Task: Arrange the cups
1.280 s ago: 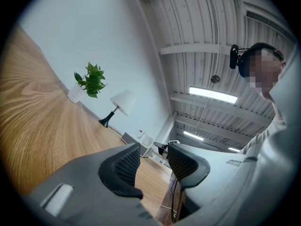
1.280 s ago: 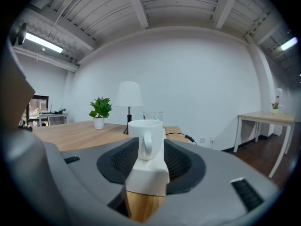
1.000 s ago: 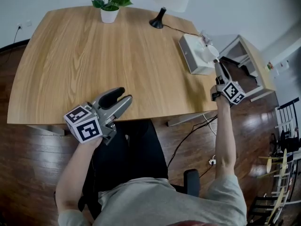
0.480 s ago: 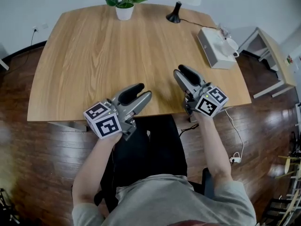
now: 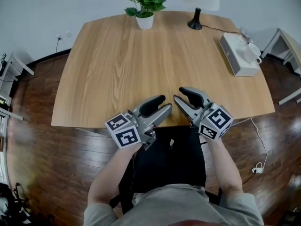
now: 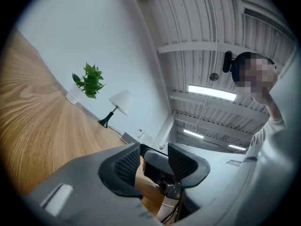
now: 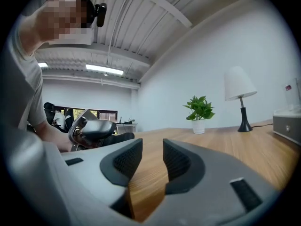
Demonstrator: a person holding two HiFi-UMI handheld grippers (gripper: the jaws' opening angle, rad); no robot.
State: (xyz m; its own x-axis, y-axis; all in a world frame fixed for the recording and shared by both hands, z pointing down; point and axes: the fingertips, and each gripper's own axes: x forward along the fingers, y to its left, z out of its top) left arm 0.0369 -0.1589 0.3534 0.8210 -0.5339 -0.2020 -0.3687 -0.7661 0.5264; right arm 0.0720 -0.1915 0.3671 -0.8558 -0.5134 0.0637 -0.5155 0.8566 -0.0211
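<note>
At the near edge of the tabletop (image 5: 117, 65), the left hand-held gripper (image 5: 164, 102) and right hand-held gripper (image 5: 178, 94) sit side by side, jaws partly apart and empty, while the cups (image 5: 251, 51) stand on a white box (image 5: 235, 60) at the far right, nearer the right hand.

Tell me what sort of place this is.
Probably an office or studio-style workroom: a large wooden table carrying a potted plant and a lamp, dark wood flooring, and strip lights under a ribbed industrial ceiling.
</note>
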